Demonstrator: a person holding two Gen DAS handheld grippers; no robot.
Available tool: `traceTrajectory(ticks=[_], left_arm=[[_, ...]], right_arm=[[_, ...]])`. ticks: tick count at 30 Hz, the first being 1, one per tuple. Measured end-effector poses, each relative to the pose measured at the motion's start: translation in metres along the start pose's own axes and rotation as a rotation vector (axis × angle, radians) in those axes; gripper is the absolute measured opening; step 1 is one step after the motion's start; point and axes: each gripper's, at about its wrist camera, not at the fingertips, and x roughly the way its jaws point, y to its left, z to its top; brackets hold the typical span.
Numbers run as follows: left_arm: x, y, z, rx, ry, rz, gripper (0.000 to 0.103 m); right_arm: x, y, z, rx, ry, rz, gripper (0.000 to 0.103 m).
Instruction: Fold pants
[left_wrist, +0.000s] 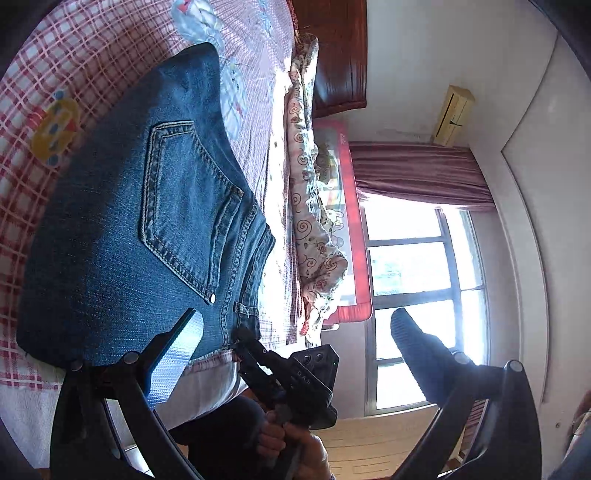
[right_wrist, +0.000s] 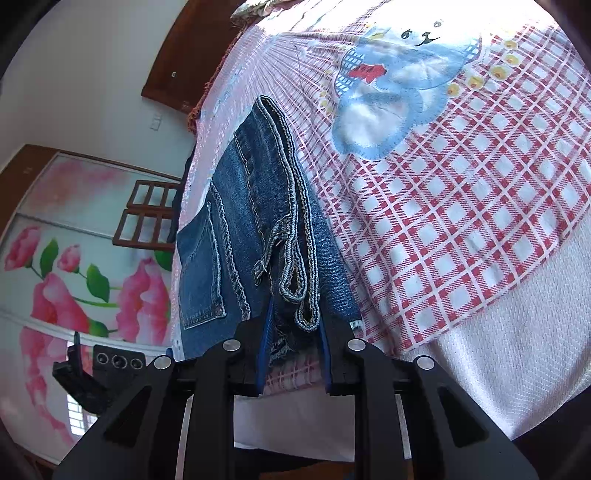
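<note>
Denim in the right gripper: blue jeans (right_wrist: 236, 229), their bunched hems and waistband edge pinched between the blue pads of the right gripper (right_wrist: 295, 332), which is clenched on that edge.
Left gripper: the left gripper (left_wrist: 295, 339) stands spread wide with nothing between its fingers; one padded finger (left_wrist: 177, 354) lies over the near edge of the denim, the other hangs out in the air toward the window (left_wrist: 417, 295).
Right gripper from the other side: it (left_wrist: 255, 354) shows at the waistband corner, a hand (left_wrist: 291, 446) on its handle.
Pants on the bed: a compact stack, back pocket (left_wrist: 181, 206) up, lying near the bed's edge on the checked bedspread (right_wrist: 443, 221).
Progress: judged well along, since the layers are already doubled over and the hems meet the waist.
Left to do: likely letting go of the edge and smoothing or squaring the stack.
Farther off: a rumpled floral quilt (left_wrist: 310, 206) along the far side of the bed.
</note>
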Motion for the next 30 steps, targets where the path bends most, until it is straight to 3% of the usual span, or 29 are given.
traceTrajectory(ticks=[1,2,3,4,5,6,8,10,11,12,14,16,21,26,27,29,30], left_arm=[[-0.004,0.012,0.003,-0.039,-0.056,0.047,0.098],[-0.010,0.027,0.005,-0.091,-0.096,0.031,0.089],[-0.018,0.042,0.004,-0.154,-0.128,0.010,0.069],[-0.023,0.055,0.003,-0.207,-0.140,0.007,0.058],[-0.025,0.063,0.000,-0.226,-0.137,0.029,0.034],[-0.023,0.064,0.002,-0.194,-0.131,0.078,0.019],[-0.021,0.055,-0.003,-0.111,-0.130,0.142,0.014],[-0.021,0.053,-0.002,-0.155,-0.139,0.127,0.020],[-0.020,0.047,0.000,-0.154,-0.142,0.111,0.040],[-0.021,0.036,0.001,-0.117,-0.143,0.102,0.071],[-0.030,0.009,0.005,-0.023,-0.179,0.160,0.100],[-0.039,-0.002,0.015,0.000,-0.212,0.196,0.101],[-0.056,-0.010,0.036,-0.023,-0.251,0.151,0.101],[-0.018,-0.037,0.038,0.067,-0.155,0.090,0.101],[-0.005,-0.038,0.038,0.085,-0.139,0.121,0.101],[0.008,-0.021,0.047,0.068,-0.169,0.275,0.101],[0.010,-0.004,0.054,0.019,-0.176,0.284,0.100]], right_arm=[[-0.001,-0.001,0.000,0.003,-0.001,0.003,0.019],[-0.001,0.000,-0.001,0.002,-0.001,0.004,0.019],[-0.001,0.000,-0.001,-0.002,-0.001,0.003,0.019],[0.001,0.002,0.000,-0.006,-0.001,0.002,0.019],[0.002,0.003,0.000,-0.006,-0.002,0.004,0.019],[0.002,0.004,0.000,-0.003,-0.003,0.007,0.019],[0.004,0.006,-0.002,-0.002,-0.004,0.007,0.019],[0.003,0.005,-0.002,-0.003,-0.001,0.006,0.019],[0.004,0.005,-0.002,-0.004,-0.001,0.002,0.019],[0.004,0.005,-0.003,-0.004,0.000,-0.001,0.019],[0.005,0.007,-0.002,-0.004,0.001,-0.003,0.019],[0.005,0.007,-0.002,-0.001,0.000,-0.001,0.019],[0.008,0.008,-0.001,-0.001,-0.005,-0.003,0.019],[0.009,0.006,-0.001,0.000,-0.004,-0.004,0.019],[0.009,0.005,-0.001,0.004,-0.003,-0.003,0.019],[0.009,0.004,0.000,0.009,0.000,0.001,0.019],[0.010,0.005,0.001,0.009,0.001,0.003,0.020]])
